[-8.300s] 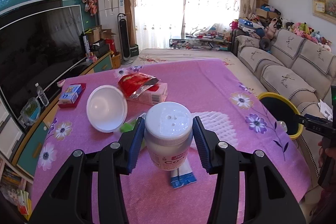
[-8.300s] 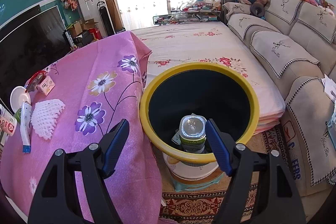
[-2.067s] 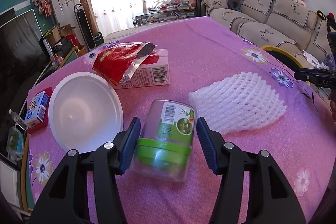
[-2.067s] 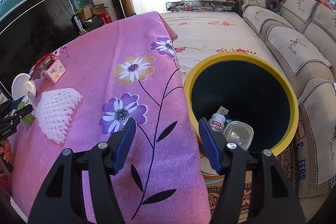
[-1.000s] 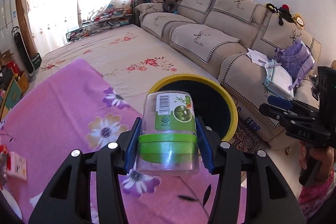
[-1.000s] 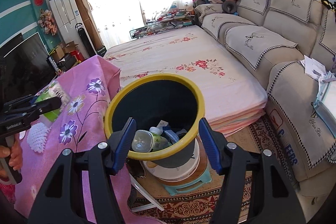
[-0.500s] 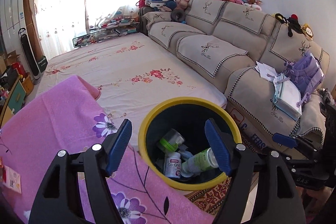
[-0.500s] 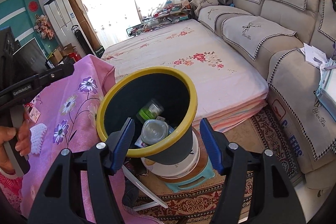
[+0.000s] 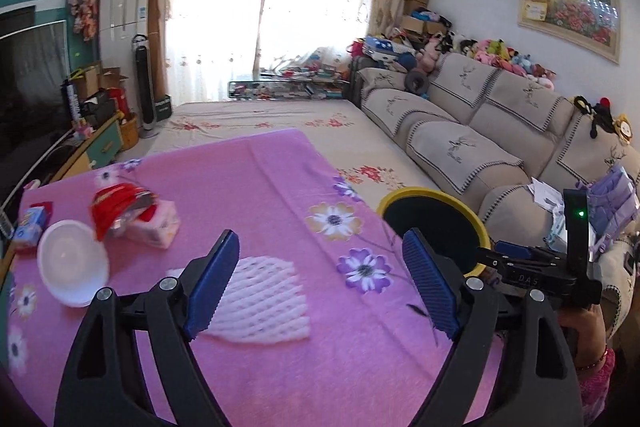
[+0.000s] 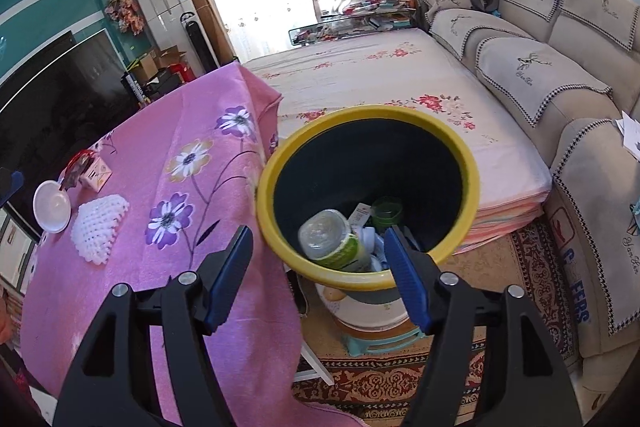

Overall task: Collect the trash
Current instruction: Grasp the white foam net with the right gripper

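While its blue fingers (image 9: 212, 285) stand spread wide with nothing between them, the left gripper (image 9: 320, 287) hangs at lower centre of the left wrist view, over a pink flowered tablecloth (image 9: 280, 187). White foam netting (image 9: 260, 301) lies just behind the left finger; a white bowl (image 9: 72, 273), a red wrapper (image 9: 116, 209) and a small carton (image 9: 160, 227) sit at left. A yellow-rimmed bin (image 9: 434, 195) shows at right.

From the right wrist view, the right gripper (image 10: 320, 267) is likewise released and empty at lower centre, above the bin (image 10: 272, 227), where a clear jar (image 10: 332, 239) lies among other discarded containers. The netting (image 10: 100, 227) and bowl (image 10: 50, 207) remain on the cloth at left.
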`<control>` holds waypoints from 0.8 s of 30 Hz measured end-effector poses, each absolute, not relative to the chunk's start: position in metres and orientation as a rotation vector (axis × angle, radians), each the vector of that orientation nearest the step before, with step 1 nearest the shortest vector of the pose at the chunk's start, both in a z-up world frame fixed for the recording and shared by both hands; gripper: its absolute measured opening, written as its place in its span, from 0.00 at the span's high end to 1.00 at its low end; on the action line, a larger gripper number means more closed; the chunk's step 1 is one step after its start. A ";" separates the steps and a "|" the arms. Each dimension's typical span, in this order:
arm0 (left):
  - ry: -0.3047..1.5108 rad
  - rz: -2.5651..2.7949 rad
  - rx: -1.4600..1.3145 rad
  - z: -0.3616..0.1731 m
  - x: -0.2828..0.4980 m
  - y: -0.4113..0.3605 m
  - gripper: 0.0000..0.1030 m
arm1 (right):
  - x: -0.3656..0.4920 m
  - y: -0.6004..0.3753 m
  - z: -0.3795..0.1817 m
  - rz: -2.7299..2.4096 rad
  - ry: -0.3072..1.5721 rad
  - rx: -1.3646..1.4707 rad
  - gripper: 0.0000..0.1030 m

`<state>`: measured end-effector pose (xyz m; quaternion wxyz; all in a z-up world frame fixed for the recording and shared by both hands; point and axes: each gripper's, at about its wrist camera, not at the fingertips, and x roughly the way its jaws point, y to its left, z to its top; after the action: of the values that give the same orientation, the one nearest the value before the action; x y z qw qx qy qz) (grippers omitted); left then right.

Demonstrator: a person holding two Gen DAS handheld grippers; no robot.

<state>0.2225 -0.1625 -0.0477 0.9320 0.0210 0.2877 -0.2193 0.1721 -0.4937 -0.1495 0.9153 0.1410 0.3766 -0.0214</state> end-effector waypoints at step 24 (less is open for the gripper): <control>0.622 -0.117 -0.116 -0.082 0.153 0.026 0.14 | 0.268 -0.223 -0.161 0.387 0.927 -0.194 0.29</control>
<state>0.1528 0.0263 -0.0820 0.9487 -0.0568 0.3056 -0.0574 0.2683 -0.2232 -0.1612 0.8719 -0.0929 0.4436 0.1853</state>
